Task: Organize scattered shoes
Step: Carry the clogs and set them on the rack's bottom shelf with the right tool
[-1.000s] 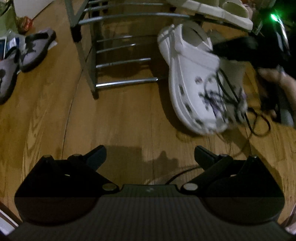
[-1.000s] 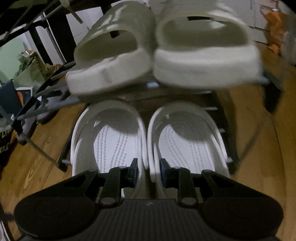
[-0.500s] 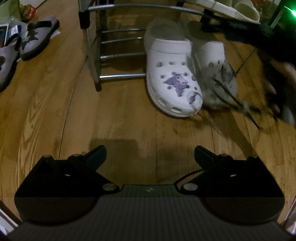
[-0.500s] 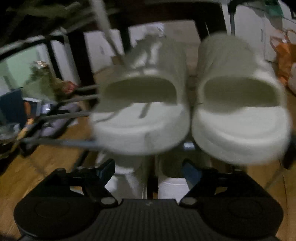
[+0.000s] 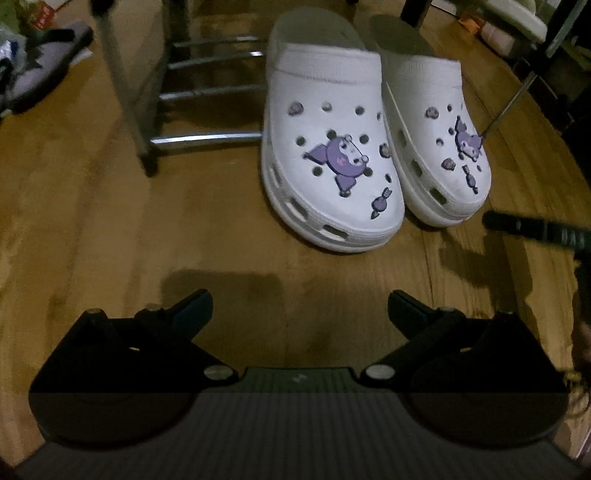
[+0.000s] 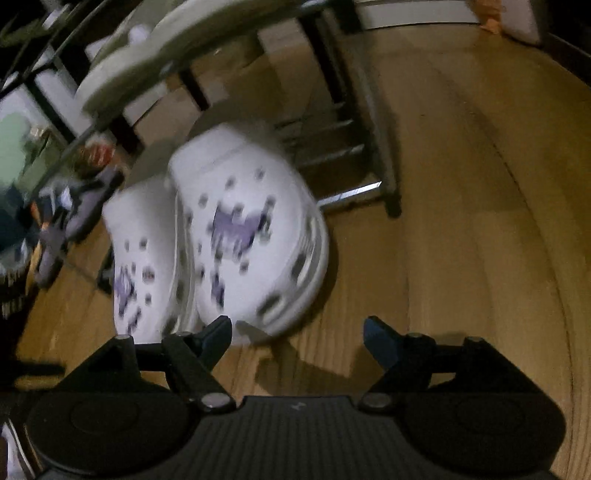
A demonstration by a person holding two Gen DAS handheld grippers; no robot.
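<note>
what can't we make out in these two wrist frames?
- Right wrist view: white clogs motion-blurred, charms unreadable.
- Left wrist view: clog heels cut off by the top edge.
- Left wrist view: grey shoe at the left edge, dark and cropped.
- Right wrist view: cream slides on the rack, smeared.

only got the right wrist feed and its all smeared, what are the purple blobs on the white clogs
observer: the left wrist view is sharp. each of the white clogs has a purple cartoon charm on its toe, with smaller charms around it.
operator: is the left gripper on them
observer: no, the left gripper is open, with only wooden floor showing between its fingers, short of the clogs' toes.
</note>
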